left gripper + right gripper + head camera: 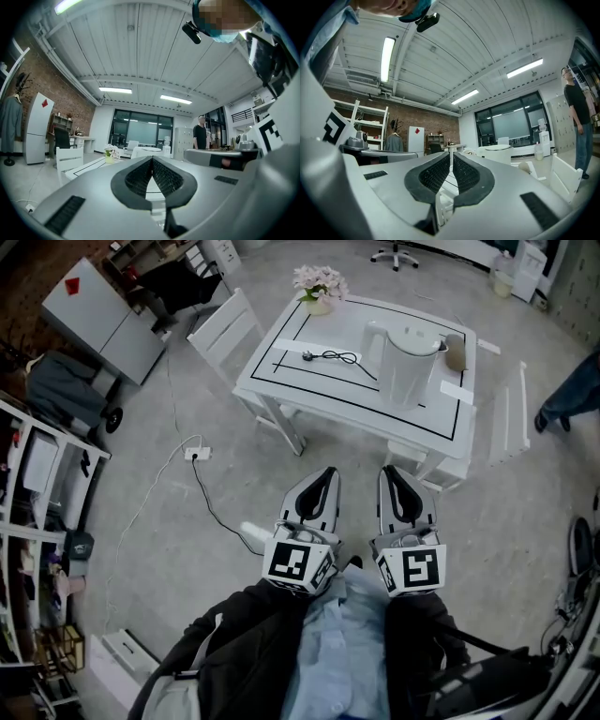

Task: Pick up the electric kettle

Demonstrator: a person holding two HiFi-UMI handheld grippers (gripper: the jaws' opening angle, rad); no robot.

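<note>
Kettle (405,362), one; left tongs (326,474), right tongs (395,472)

**Smooth and Rough**

At one o'clock in the head view, smooth white plastic is seen on the electric kettle (408,357). The table (272,376) under it looks smooth and white. The grey floor (122,456) at nine o'clock looks rough. Ribbed black pads (139,177) are seen on the left gripper (327,472).

White table (328,376), black border line; flower pot (320,287) at far corner; white chair (225,332) alongside; power strip (196,453) on floor.
</note>
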